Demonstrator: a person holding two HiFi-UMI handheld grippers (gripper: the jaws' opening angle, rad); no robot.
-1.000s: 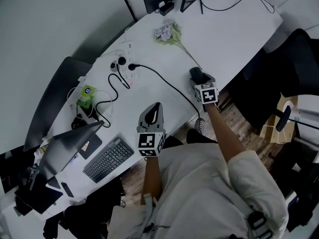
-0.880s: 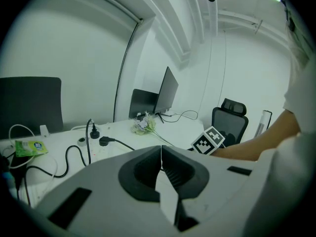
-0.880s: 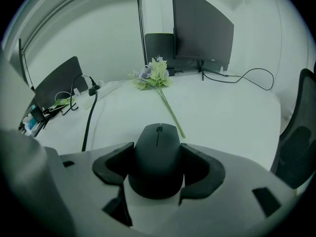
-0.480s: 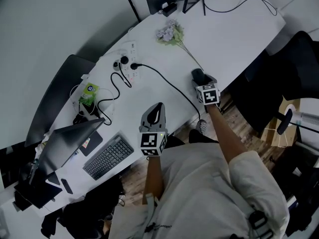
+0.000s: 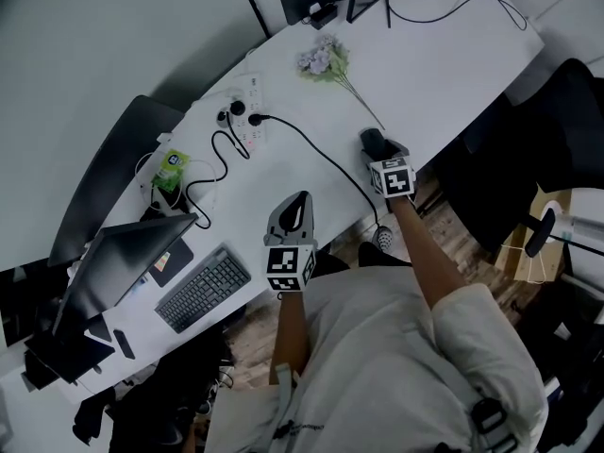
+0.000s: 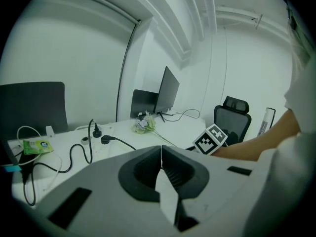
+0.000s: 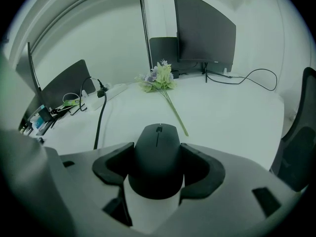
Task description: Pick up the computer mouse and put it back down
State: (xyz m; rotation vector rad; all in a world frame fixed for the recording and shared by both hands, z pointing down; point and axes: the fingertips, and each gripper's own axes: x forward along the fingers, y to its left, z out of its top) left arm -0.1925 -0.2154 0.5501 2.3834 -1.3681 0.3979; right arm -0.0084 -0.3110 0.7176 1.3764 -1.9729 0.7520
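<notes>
We see the computer mouse [image 7: 157, 142] sitting between the jaws of the right tongs [image 7: 158, 159]. The jaws stand wide, with both pads against its flanks, so they are holding it. It is on our side of the flower sprig [image 5: 321, 61], just past the stem's end and by the desk [image 5: 444, 55] edge. We cannot tell whether it is lifted or resting. The left tongs [image 6: 161, 162] have their jaws together with nothing between them, and they are well apart from the sprig.
</notes>
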